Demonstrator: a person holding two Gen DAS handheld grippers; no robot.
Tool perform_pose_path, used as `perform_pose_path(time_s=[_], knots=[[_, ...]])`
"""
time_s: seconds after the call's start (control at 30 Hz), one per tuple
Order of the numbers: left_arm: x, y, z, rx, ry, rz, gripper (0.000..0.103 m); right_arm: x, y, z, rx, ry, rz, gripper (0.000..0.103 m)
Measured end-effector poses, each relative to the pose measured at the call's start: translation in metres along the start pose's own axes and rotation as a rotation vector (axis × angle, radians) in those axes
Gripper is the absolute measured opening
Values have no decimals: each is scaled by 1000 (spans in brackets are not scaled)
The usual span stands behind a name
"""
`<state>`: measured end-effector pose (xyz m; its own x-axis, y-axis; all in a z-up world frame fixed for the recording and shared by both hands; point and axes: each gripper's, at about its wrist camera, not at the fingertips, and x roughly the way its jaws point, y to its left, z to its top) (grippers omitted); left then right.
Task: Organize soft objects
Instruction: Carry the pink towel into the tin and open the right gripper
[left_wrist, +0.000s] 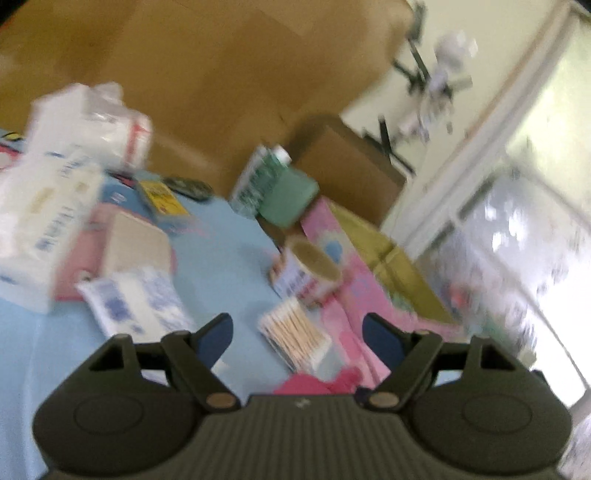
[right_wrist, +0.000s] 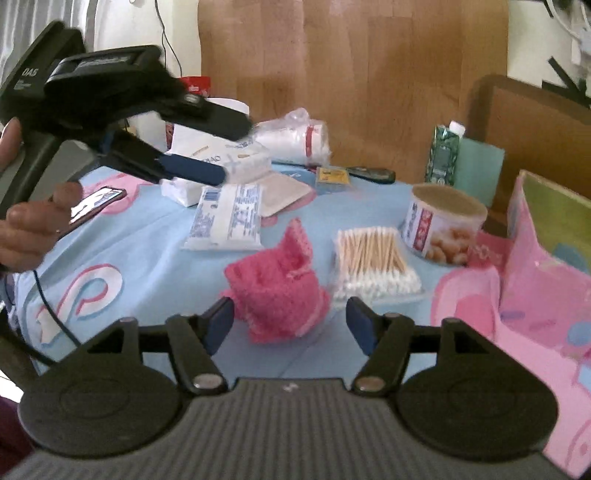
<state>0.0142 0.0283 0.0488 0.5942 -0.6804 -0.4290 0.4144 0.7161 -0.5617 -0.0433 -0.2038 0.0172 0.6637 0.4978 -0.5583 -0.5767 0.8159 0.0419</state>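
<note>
- The right gripper (right_wrist: 290, 319) hovers low over the blue-and-pink tablecloth (right_wrist: 147, 251) with its jaws wide and nothing between them; I judge that nothing has been picked up yet at this moment.
- Just ahead of its fingertips lies the pink fluffy cloth (right_wrist: 277, 291), crumpled on the tablecloth and apart from both pads; it looks like the nearest soft thing to sort.
- The left gripper (left_wrist: 297, 326) is also spread wide and empty; in the right wrist view it hangs above the table's left side.
- Beside the cloth sits the pack of cotton swabs (right_wrist: 373, 258), and behind that the tin can (right_wrist: 443, 225), a hard item that likely stays put.
- Further left lies the flat white-and-blue packet (right_wrist: 227, 218), then the tissue packs (right_wrist: 229, 162) and a plastic-wrapped white roll (right_wrist: 295, 136) toward the far edge.
- The pink box (right_wrist: 546, 236) stands open at the right; whether it is the destination I cannot tell, and its inside is not visible.
- As far as the views show, the soft items remain scattered, so most of the sorting seems left.
</note>
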Motion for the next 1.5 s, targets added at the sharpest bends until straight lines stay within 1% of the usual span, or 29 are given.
perform_pose_path(time_s=[0.03,0.1,0.23,0.27,0.3,0.33,0.37,0.4,0.43,0.5,0.57,0.7,0.77,0.83,0.9,0.97,1.07,1.1,1.17,1.27,1.37,1.43,1.5], knots=[[7,-7,-4,20,30,-1,73,2,0,-1,7,1,-2,69],[16,-16,-13,49,82,-1,72,1,2,-4,18,-1,-7,69],[29,-23,-31,80,152,49,71,-4,3,-13,27,-5,10,69],[33,-22,-35,74,163,58,65,-3,4,-14,26,-4,5,68],[35,-22,-37,68,169,65,61,-1,5,-15,25,-6,4,68],[38,-22,-38,61,172,65,60,2,5,-16,26,-5,8,66],[38,-24,-37,58,166,68,60,4,4,-17,33,-9,0,55],[39,-28,-35,64,162,73,59,5,3,-18,40,-20,-28,49],[39,-34,-33,82,155,66,58,4,2,-19,46,-30,-62,45],[42,-48,-26,123,133,44,58,-5,-6,-19,83,-81,-79,44],[48,-66,-16,162,116,0,58,-19,-17,-20,116,-143,-115,44],[79,-110,3,238,78,-81,58,-47,-43,-16,154,-263,-255,44],[98,-130,10,287,64,-117,58,-57,-59,-15,183,-296,-321,44],[122,-146,17,309,61,-143,58,-63,-77,-12,211,-311,-385,44],[146,-156,21,321,58,-152,59,-64,-95,-10,238,-312,-438,44],[169,-162,25,317,61,-128,66,-59,-112,-6,265,-305,-477,45],[187,-159,27,283,84,-77,66,-42,-135,-2,272,-272,-555,47],[186,-155,26,267,82,-74,66,-37,-141,-2,277,-265,-574,47],[173,-146,23,258,67,-92,68,-33,-148,-3,303,-264,-587,48],[142,-129,18,281,8,-69,72,-43,-144,-9,346,-308,-571,50],[104,-98,12,265,-34,-30,72,-50,-133,-12,360,-352,-554,50],[83,-75,7,230,-54,10,72,-58,-120,-15,366,-387,-512,50],[64,-50,2,179,-67,65,72,-57,-108,-15,356,-386,-441,50]])
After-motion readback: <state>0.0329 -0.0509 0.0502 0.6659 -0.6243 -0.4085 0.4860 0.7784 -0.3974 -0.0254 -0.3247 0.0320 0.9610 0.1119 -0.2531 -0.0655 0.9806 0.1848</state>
